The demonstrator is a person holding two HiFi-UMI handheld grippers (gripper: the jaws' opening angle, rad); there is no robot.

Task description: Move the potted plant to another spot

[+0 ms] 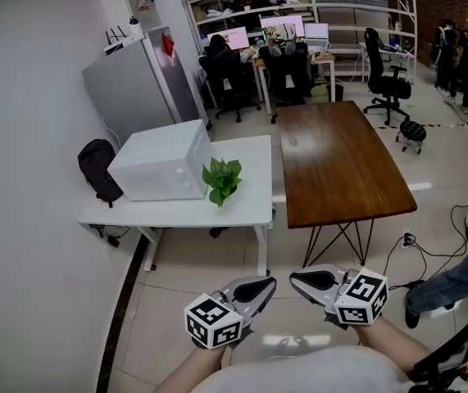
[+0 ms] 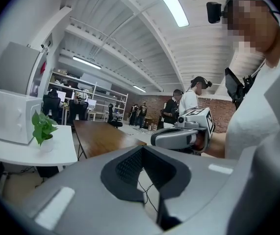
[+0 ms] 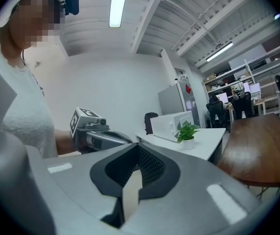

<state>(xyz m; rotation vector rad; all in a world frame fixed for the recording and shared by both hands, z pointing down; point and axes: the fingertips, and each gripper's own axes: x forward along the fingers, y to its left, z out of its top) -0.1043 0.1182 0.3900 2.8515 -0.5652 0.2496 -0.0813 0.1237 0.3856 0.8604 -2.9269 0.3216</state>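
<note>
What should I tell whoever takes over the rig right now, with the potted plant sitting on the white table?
Left tool: shut, empty, held low in front of the body.
Right tool: shut, empty, beside the left one.
Potted plant: upright on the white table, next to the white box, well away from both tools.
Done: nothing yet; the plant is untouched.
Left: walk up, open a tool, grip the pot, lift it and set it down elsewhere. The brown table alongside is one option.

no legible txt, no brands, nos. or signs readable in any view
</note>
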